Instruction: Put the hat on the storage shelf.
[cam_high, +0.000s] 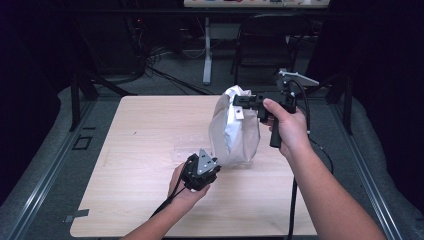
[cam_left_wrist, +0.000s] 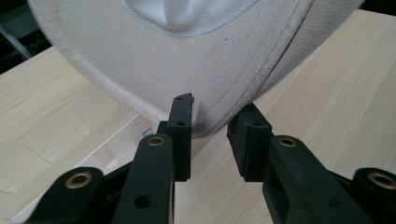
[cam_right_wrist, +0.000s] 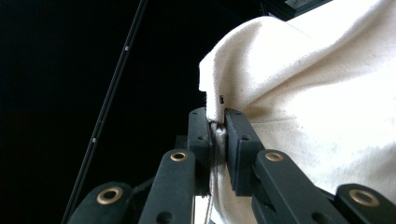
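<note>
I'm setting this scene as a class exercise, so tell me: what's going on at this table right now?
A person stands at a wooden table with a gripper in each hand, handling a white cloth bag. The right gripper is shut on the bag's upper edge and holds it up so that the bag hangs with its bottom at the tabletop. The left gripper is open, low by the bag's bottom edge, its jaws on either side of the hem without gripping it. A flat clear plastic piece lies on the table beside the bag.
</note>
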